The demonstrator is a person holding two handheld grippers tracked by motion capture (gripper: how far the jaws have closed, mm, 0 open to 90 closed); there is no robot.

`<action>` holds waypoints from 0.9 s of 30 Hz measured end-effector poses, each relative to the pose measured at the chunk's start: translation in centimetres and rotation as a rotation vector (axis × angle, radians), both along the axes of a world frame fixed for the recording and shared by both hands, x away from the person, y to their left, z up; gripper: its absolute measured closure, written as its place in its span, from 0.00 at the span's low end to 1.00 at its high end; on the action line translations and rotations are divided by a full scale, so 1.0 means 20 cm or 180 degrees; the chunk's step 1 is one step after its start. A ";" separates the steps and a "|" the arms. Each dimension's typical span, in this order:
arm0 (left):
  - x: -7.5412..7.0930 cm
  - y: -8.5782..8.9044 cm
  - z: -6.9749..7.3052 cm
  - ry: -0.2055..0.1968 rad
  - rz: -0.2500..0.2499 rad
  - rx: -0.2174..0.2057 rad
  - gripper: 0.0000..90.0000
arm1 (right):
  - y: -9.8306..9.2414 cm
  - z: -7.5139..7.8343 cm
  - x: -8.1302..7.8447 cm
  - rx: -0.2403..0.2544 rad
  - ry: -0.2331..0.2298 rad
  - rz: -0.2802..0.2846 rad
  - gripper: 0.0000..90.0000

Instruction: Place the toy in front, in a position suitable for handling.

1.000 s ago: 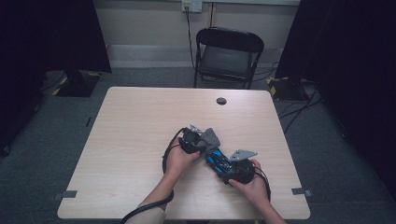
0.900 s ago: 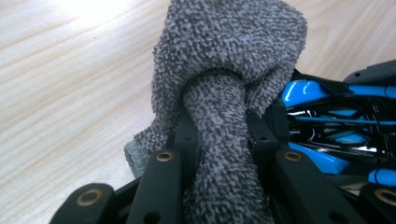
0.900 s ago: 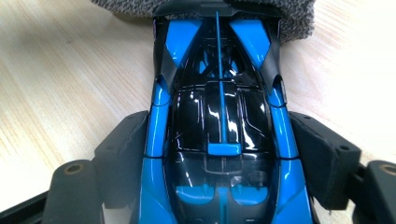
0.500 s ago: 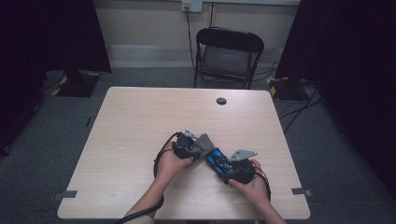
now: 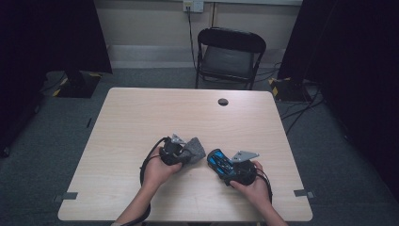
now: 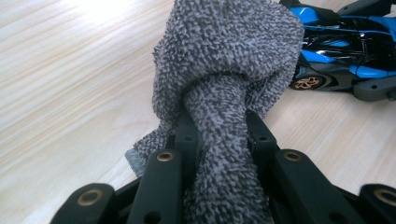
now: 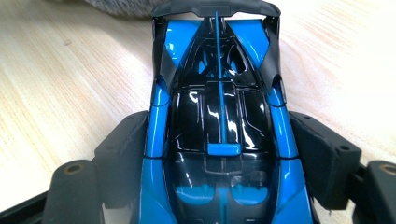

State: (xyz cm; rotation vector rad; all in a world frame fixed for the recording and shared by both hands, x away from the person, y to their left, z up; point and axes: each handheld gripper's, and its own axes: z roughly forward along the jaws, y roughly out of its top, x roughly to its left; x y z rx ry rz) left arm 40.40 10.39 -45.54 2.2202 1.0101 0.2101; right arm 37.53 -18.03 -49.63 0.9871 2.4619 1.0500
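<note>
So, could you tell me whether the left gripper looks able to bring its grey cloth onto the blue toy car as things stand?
Probably yes. The left gripper is clamped on the grey cloth, the blue toy car sits just beyond it in the right gripper, and only bare table lies between.

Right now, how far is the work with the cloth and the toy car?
Done: both things are gripped. The left gripper is shut on the grey cloth, and the right gripper clamps the blue toy car by its sides. In hand: the cloth sits just beside the car, seemingly apart from it. Left: probably the wiping itself; how much of the car is already wiped cannot be judged.
</note>
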 end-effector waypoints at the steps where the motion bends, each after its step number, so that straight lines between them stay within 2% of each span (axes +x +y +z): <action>1: -0.01 0.01 0.00 -0.0012 -0.0006 0.0014 0.80 | 0.00 0.00 0.00 0.0000 0.0002 -0.0002 0.28; 6: -0.04 0.05 0.01 -0.0039 -0.0017 0.0076 0.80 | 0.00 0.00 0.00 0.0005 -0.0001 -0.0010 0.28; 7: -0.05 0.05 0.00 -0.0033 -0.0008 0.0061 0.80 | 0.00 0.00 0.00 0.0001 0.0005 -0.0006 0.28; 11: -0.08 0.07 -0.03 -0.0010 -0.0056 0.0138 0.80 | -0.01 0.00 0.00 0.0021 0.0041 0.0011 0.28; 14: -0.09 0.08 -0.05 -0.0012 -0.0064 0.0106 0.80 | -0.01 0.01 0.00 -0.0026 0.0050 0.0043 0.27; 19: -0.10 0.08 -0.07 -0.0053 -0.0072 0.0089 0.80 | -0.03 0.04 0.00 0.0071 0.0090 0.0022 0.25; 23: -0.11 0.08 -0.08 -0.0096 -0.0084 0.0099 0.79 | -0.04 0.04 0.00 0.0064 0.0139 0.0033 0.26; 24: -0.11 0.08 -0.08 -0.0089 -0.0071 0.0052 0.79 | -0.04 0.04 0.00 0.0047 0.0137 0.0026 0.26; 27: -0.11 0.08 -0.08 -0.0096 -0.0091 0.0054 0.79 | -0.04 0.03 -0.01 0.0048 0.0154 0.0010 0.26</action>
